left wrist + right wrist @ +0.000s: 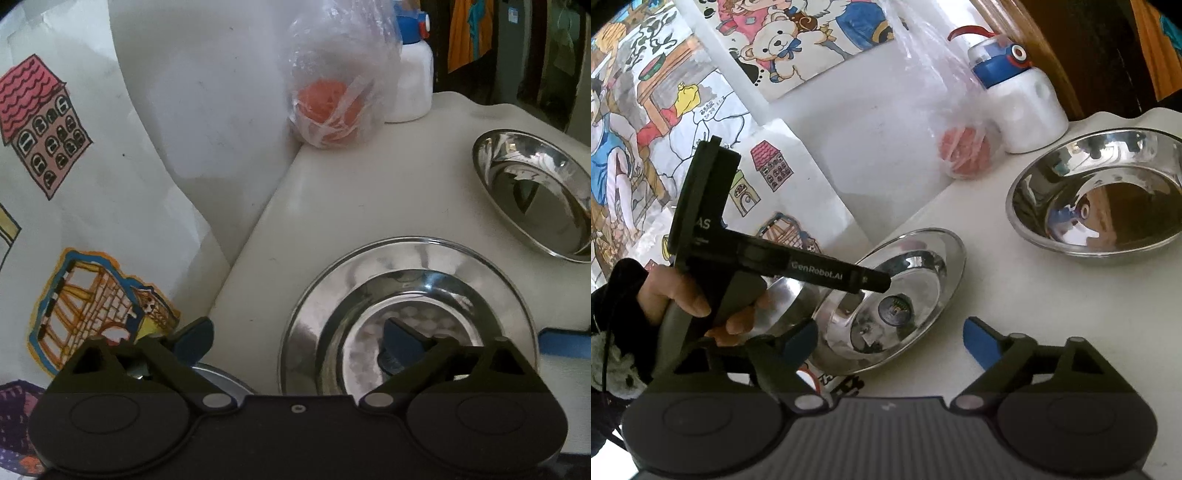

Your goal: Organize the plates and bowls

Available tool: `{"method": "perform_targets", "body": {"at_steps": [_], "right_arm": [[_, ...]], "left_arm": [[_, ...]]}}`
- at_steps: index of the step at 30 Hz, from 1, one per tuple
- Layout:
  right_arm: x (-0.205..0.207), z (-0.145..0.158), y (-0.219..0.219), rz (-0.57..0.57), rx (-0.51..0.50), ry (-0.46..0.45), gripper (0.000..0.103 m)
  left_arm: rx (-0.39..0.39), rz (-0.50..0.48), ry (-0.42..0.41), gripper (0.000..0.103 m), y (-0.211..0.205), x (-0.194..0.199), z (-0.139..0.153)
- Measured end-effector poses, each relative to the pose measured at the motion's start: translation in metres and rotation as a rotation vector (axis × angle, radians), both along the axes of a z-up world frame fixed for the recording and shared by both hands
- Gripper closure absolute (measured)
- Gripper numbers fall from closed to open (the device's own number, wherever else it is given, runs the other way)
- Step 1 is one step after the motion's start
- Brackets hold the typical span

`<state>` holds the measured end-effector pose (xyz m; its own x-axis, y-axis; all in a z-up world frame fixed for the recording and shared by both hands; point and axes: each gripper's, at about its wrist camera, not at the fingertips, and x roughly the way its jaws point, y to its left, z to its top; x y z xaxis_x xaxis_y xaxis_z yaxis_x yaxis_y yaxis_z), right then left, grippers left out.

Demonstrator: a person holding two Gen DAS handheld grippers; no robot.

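Inspection, prep stage — nothing is gripped yet. Left gripper (299,339) stands wide open, pitched down at the near rim of the steel plate (406,310); one blue fingertip (404,338) sits over the plate's well, the other outside the rim over the white counter (369,177), so the rim lies between the jaws w/o visible pad contact. Right gripper (890,341) also wide open and empty, its left tip near the plate's near edge, its right tip over bare counter. Task items: plate at counter centre; deep steel bowl (1104,199) well apart to the right, near the white bottle (1023,107) and the plastic bag (964,147) (reddish item inside, not identifiable). A second steel piece (790,295) shows partly under the plate's left side behind the person's hand (683,299) — plate or bowl, cannot tell. Judgement: step in hand is the approach to pick the plate. Next move calls for closing the left jaws squarely on the rim, then lifting level; polished steel may slip if pinched shallow.
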<state>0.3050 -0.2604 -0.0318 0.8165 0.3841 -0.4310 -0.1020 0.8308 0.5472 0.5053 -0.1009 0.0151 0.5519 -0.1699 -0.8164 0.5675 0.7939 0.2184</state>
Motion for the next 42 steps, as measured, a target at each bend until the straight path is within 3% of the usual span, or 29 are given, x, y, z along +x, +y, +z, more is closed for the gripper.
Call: {"method": "perform_targets", "body": {"at_steps": [5, 10, 14, 29, 42], "right_arm": [[0.002, -0.002, -0.003, 0.001, 0.022, 0.017, 0.045], [0.001, -0.005, -0.006, -0.016, 0.024, 0.034, 0.065], [0.001, -0.006, -0.008, -0.047, 0.019, 0.047, 0.079], [-0.016, 0.000, -0.014, -0.182, -0.052, 0.031, 0.087], [-0.052, 0.022, -0.034, -0.259, -0.025, -0.022, 0.089]], "left_arm": [[0.004, -0.033, 0.027, 0.035, -0.005, -0.005, -0.003], [0.012, -0.046, 0.023, 0.057, -0.011, -0.011, -0.002], [0.009, -0.036, 0.030, 0.066, -0.011, -0.011, -0.001], [-0.030, 0.000, 0.033, 0.074, -0.015, -0.027, 0.009], [-0.094, -0.012, -0.008, 0.076, -0.024, -0.060, 0.039]]}}
